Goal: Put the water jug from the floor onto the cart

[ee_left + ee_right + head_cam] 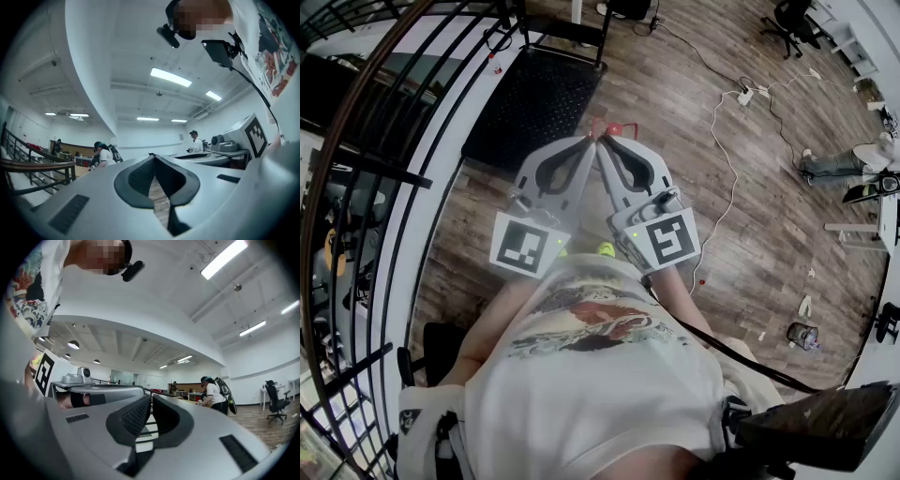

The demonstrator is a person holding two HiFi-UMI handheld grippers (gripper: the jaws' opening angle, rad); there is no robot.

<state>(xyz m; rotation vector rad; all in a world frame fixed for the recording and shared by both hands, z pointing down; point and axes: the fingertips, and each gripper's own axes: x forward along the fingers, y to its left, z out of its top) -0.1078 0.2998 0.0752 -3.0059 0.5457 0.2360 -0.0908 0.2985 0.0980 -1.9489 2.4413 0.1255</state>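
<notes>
We are holding the left gripper (588,142) and right gripper (607,143) side by side, jaws pressed together and empty, the cart (534,98) lying just beyond their tips.

Black railing (384,169) along left. White cable (732,187) snakes over wood floor (787,216) to pwr strip (744,95). Office chair (792,23) top right, can (803,335) lower right. Bkgd: person w/ backpack (215,394), person in cap (194,139). Ceiling lights (171,77) on.

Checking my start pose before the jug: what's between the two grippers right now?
Head view: the left gripper and right gripper come together at their tips; only wood floor shows in the wedge between them.
</notes>
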